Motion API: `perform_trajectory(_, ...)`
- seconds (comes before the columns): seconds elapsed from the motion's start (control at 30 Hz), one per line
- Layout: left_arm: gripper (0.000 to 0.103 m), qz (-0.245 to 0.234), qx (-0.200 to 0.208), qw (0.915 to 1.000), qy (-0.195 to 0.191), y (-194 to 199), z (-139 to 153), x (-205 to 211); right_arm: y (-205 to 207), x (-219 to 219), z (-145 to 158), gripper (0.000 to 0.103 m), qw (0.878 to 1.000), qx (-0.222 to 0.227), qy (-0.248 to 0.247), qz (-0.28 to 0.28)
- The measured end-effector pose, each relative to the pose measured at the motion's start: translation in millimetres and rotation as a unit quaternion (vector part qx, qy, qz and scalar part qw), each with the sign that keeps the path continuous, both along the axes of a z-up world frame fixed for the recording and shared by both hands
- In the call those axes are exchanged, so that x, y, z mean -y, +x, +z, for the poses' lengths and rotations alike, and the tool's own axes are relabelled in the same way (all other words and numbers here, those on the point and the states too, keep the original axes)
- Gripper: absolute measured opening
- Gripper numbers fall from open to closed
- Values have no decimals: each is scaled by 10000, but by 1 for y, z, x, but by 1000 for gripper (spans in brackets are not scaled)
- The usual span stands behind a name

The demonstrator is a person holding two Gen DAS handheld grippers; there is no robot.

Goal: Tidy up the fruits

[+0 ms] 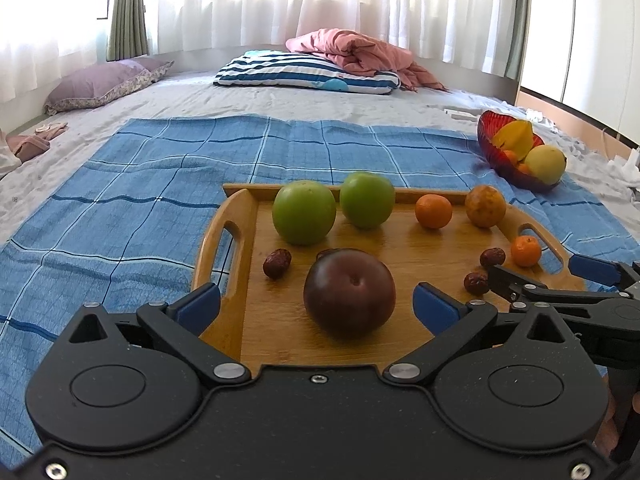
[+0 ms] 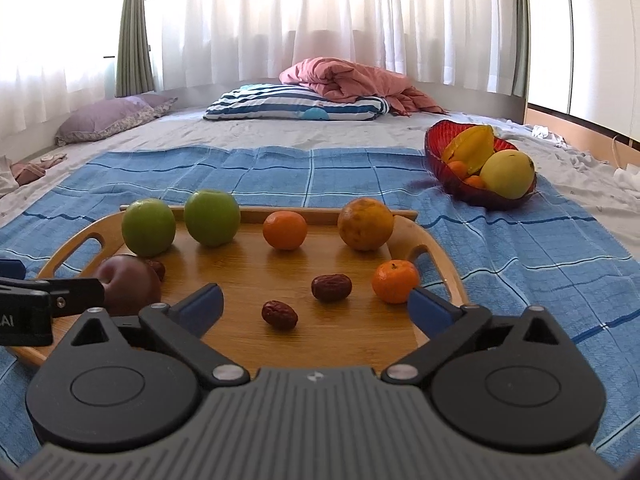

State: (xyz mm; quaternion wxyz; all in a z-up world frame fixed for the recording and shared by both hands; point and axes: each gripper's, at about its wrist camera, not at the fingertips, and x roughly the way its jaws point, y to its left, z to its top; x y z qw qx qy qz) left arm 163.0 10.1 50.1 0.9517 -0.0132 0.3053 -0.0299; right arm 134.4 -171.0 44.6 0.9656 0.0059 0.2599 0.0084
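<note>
You're in a home bedroom: a wide bed (image 1: pixel 280 100) under a pale sheet fills the view, with a striped pillow (image 1: pixel 304 74), a lilac pillow (image 1: pixel 104 84) and a crumpled pink quilt (image 1: pixel 360 54) at its far end. Sheer white curtains (image 1: pixel 320 0) (backlit by daylight) hang behind, green drapes (image 1: pixel 128 8) beside them.

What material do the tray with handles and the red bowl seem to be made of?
The tray looks like bamboo or light wood with a smooth, slightly glossy finish: fine straight grain shows, and the fruits reflect faintly. The red bowl seems translucent glass or plastic, ribbed; which one cannot be told.
</note>
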Motion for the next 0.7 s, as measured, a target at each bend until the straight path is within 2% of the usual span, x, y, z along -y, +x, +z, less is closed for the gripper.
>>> perform_trajectory(0.7,103,-67,-62,9999,-117,-37,-1,-4,-29,2,4,103,9999,63,65,55)
